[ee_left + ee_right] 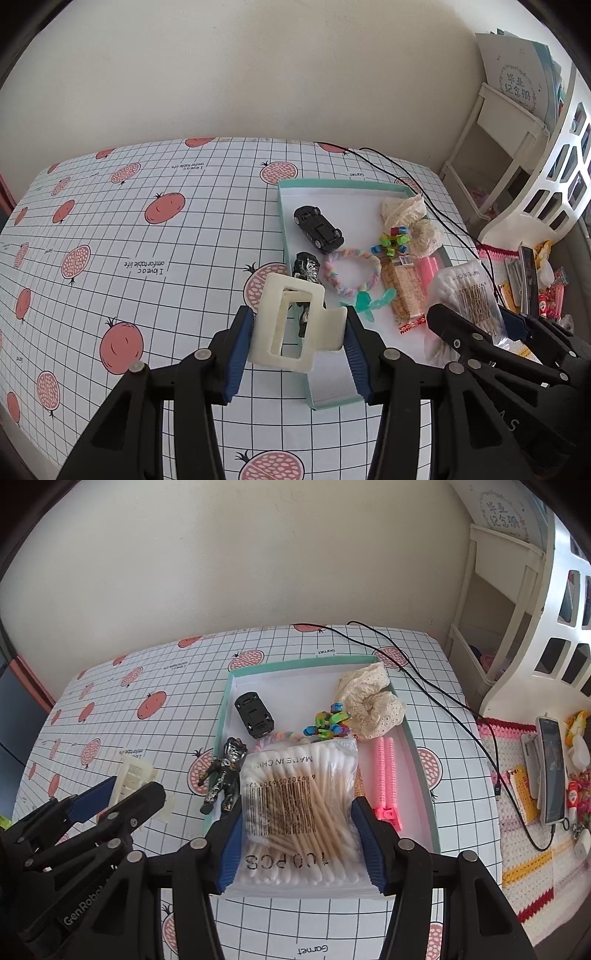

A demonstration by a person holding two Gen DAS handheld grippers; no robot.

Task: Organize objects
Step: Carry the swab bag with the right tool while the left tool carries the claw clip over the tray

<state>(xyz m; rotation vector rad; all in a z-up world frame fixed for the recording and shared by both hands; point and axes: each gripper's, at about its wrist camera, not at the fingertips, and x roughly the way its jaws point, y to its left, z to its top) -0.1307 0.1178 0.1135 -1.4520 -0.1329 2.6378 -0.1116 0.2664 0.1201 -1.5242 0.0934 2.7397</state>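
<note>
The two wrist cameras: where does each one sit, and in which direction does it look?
Left wrist: sits behind the left gripper, looks forward and down past the cream hair claw it grips to the teal box; the right gripper shows at the right edge.
Right wrist: sits behind the right gripper, looks over its bag of cotton swabs into the box; the left gripper shows at the left.
Shared: the box, black toy car, dark figurine, both grippers.
</note>
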